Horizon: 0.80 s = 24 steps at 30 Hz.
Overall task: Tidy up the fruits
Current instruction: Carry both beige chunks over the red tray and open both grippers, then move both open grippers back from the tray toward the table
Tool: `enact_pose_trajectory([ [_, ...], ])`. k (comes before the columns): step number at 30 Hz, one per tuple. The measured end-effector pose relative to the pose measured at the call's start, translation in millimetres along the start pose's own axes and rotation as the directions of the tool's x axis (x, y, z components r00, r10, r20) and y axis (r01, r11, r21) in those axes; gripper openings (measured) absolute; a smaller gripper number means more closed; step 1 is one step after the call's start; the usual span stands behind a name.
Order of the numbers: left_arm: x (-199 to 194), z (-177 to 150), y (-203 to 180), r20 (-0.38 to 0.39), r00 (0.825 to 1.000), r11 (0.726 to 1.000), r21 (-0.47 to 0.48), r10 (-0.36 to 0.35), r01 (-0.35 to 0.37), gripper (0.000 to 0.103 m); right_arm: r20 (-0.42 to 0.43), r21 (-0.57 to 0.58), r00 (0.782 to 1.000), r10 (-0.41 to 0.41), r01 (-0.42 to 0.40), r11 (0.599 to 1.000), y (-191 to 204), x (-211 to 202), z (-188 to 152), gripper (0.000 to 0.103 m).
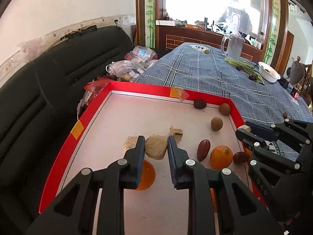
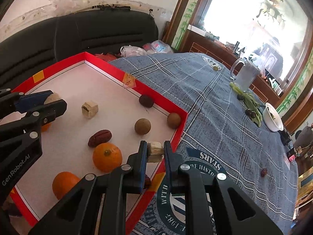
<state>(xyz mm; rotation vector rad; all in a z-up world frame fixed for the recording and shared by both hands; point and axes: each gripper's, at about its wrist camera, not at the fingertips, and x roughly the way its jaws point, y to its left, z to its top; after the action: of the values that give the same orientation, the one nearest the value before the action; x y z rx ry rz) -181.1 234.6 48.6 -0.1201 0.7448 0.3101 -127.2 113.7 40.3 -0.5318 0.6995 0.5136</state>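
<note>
A red-rimmed tray [image 1: 93, 105] [image 2: 109, 66] with a white floor lies on the blue plaid table. My left gripper [image 1: 156, 144] is shut on a beige lump [image 1: 156, 149] and holds it over the tray; it also shows in the right wrist view [image 2: 51, 98]. My right gripper [image 2: 155, 148] is shut on a pale cut chunk [image 2: 155, 151] above the tray's right rim; it shows at the right of the left wrist view [image 1: 243, 130]. In the tray lie oranges [image 1: 221, 157] [image 2: 107, 156] [image 2: 63, 184], red dates [image 1: 203, 149] [image 2: 99, 138], brown round fruits [image 1: 216, 123] [image 2: 142, 126] and pale chunks [image 1: 177, 133] [image 2: 89, 109].
A glass mug [image 1: 233, 47] [image 2: 244, 74], green pods [image 2: 248, 99] and a white bowl [image 1: 269, 71] [image 2: 272, 119] stand far on the table. A loose date [image 2: 263, 172] lies on the cloth. A black sofa [image 1: 39, 90] with plastic bags [image 1: 133, 64] is left of the tray.
</note>
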Motion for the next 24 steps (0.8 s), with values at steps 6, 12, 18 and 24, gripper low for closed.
enact_pose_trajectory([
  [6, -2, -1, -6, 0.002, 1.0, 1.0, 0.026, 0.016, -0.017, 0.026, -0.016, -0.006, 1.0, 0.023, -0.023, 1.0, -3, -1, -2, 0.021],
  [12, -18, 0, -20, 0.07, 0.995, 0.995, 0.071, 0.068, -0.073, 0.056, 0.04, 0.009, 0.999, 0.0, 0.0, 1.0, -10, -16, -4, 0.028],
  [18, -36, 5, -33, 0.127, 0.988, 0.99, 0.097, 0.087, -0.099, 0.058, 0.063, 0.057, 0.998, -0.005, 0.002, 0.998, -27, -24, -7, 0.028],
  [24, -40, 6, -43, 0.13, 0.985, 0.985, 0.116, 0.112, -0.127, 0.058, 0.064, 0.111, 0.998, 0.004, -0.011, 0.994, -43, -27, -10, 0.028],
])
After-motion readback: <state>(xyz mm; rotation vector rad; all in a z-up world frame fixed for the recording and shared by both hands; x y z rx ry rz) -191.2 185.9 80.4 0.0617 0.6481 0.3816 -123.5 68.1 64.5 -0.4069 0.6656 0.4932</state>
